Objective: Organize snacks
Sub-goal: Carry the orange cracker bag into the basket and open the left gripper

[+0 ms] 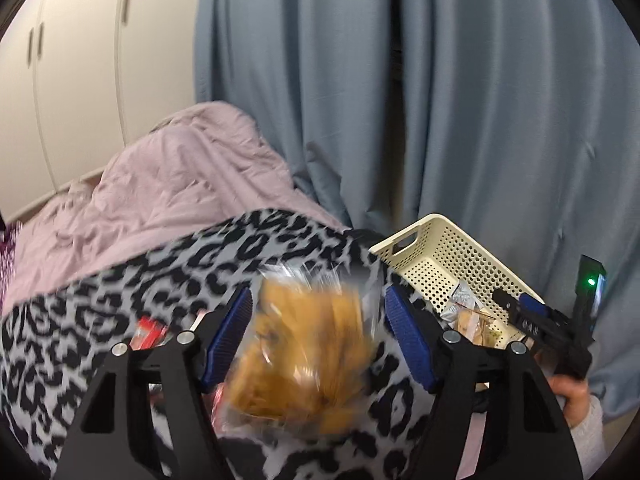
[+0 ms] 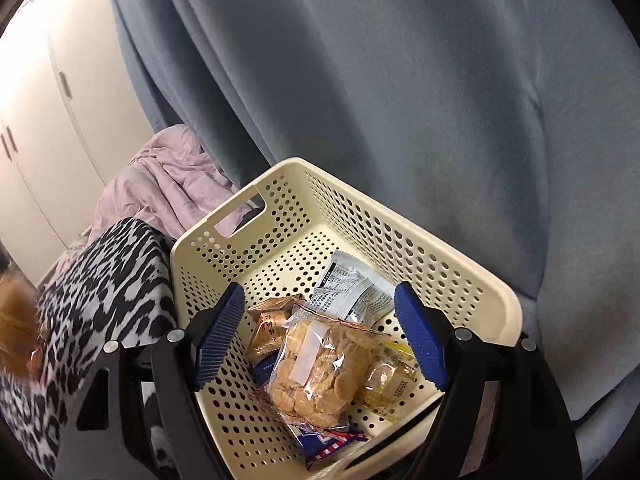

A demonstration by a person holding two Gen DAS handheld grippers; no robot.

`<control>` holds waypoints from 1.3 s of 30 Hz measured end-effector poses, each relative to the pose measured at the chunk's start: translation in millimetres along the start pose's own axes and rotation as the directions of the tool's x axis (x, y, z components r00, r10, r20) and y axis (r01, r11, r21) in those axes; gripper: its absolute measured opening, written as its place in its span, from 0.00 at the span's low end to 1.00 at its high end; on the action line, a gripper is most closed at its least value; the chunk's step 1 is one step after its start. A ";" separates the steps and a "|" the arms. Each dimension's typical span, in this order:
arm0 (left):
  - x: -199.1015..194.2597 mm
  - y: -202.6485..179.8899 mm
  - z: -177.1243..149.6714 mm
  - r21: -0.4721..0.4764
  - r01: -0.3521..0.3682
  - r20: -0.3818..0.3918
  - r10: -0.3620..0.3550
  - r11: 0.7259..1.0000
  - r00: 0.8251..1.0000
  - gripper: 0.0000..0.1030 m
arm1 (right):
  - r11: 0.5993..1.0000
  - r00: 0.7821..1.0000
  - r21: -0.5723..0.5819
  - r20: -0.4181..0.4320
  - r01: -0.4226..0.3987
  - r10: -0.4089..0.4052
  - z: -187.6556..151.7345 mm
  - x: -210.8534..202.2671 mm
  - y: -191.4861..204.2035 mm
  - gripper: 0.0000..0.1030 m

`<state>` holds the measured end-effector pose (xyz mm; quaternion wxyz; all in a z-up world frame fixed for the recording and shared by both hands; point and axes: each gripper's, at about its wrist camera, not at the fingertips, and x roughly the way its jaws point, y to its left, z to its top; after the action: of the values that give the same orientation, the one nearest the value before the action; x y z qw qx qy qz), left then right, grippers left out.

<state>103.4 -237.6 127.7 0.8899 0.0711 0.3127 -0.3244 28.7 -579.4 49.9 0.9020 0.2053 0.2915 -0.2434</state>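
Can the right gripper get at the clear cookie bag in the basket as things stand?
Probably yes: the right gripper hangs open above the clear cookie bag, which lies on top in the basket, uncovered.

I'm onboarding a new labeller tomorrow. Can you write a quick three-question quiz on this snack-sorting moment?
1. True or false: the cream basket already has snacks in it.
2. Which lies between the left gripper's jaws? A) a clear bag of orange snacks B) a drink can C) a grey packet
3. What covers the surface beside the basket?

Key
1. True: the round cookie bag and the grey-white packet lie inside, under the right gripper, whose jaws stand open.
2. A: the bag of orange snacks, blurred.
3. A leopard-print blanket.
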 end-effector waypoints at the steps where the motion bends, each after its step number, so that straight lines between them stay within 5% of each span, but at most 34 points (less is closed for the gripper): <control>1: 3.8 -8.1 4.1 0.014 0.009 0.002 -0.009 1.000 1.000 0.65 | 1.000 1.000 -0.019 0.013 0.005 -0.005 -2.3 -2.8 2.1 0.76; 8: 14.7 -35.1 8.4 0.078 0.038 -0.008 -0.038 0.996 0.999 0.67 | 0.997 0.999 -0.073 0.046 -0.002 0.006 -10.5 -15.6 7.0 0.76; 11: 24.4 -28.8 3.2 0.060 0.017 -0.031 -0.015 0.998 0.999 0.85 | 0.997 0.999 -0.070 0.046 -0.023 0.026 -11.8 -16.9 6.9 0.76; 18: 50.2 6.0 -13.6 0.070 -0.070 -0.100 0.077 0.995 0.992 0.91 | 0.997 0.998 -0.060 0.025 -0.051 0.053 -16.4 -11.8 8.0 0.76; 22: 67.6 24.2 -21.8 0.018 -0.026 -0.149 0.028 1.000 0.988 0.94 | 0.996 0.998 -0.063 0.010 -0.062 0.063 -19.3 -9.0 11.3 0.77; 33: 101.7 28.7 -36.7 -0.009 0.049 -0.242 -0.050 0.999 0.969 0.94 | 0.994 0.997 -0.082 0.008 -0.079 0.079 -21.7 -12.8 16.8 0.83; 39: 102.0 22.5 -35.1 -0.003 0.042 -0.236 -0.041 0.999 0.971 0.81 | 0.992 0.996 -0.088 -0.006 -0.090 0.090 -25.7 -11.3 17.8 0.83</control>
<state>160.1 -262.8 36.6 0.8393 0.1035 0.4175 -0.3324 19.8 -548.4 41.9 0.9200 0.1784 0.2932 -0.1894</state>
